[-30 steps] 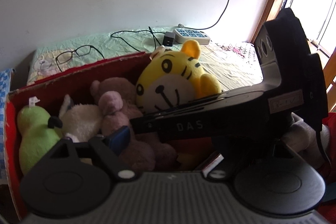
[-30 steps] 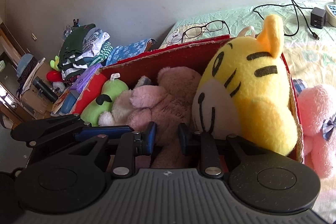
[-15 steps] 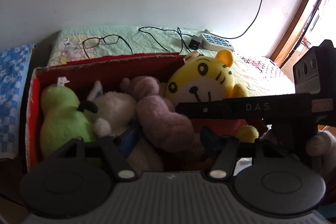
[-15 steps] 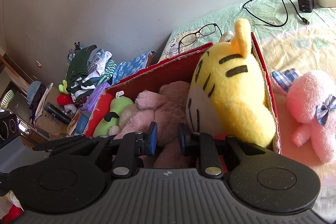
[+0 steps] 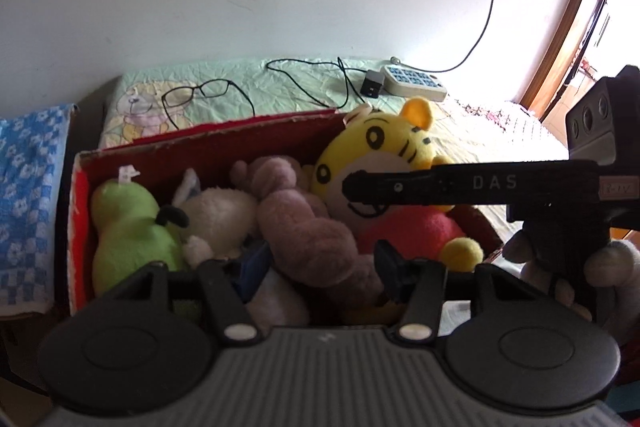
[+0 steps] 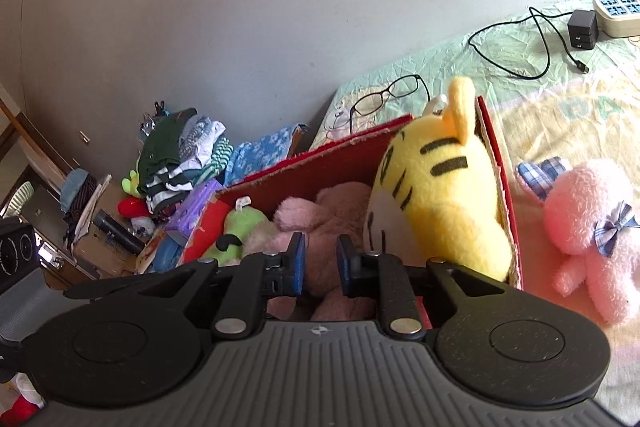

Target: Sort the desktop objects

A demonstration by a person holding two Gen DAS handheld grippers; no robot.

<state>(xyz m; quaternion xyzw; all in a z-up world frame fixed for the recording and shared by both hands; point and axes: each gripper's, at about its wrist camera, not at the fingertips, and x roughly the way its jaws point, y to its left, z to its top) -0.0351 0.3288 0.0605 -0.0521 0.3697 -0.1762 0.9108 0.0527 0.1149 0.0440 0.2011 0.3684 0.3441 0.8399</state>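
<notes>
Left wrist view: left claw point(image 5: 320, 267), just closing, pinches the mauve plush bear point(image 5: 308, 239) in the red box point(image 5: 80, 187); right claw point(image 6: 320, 263) is closed, empty.

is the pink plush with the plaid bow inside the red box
No, the pink plush lies on the bedsheet outside the red box, to the right of its wall in the right wrist view.

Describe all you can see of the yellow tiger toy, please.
The tiger is a plush toy: yellow head with black stripes and eyes, white muzzle, rounded ears, a white loop on top, red body, yellow paws. It sits upright at one end of the red box, against its wall, touching the mauve plush beside it.
</notes>
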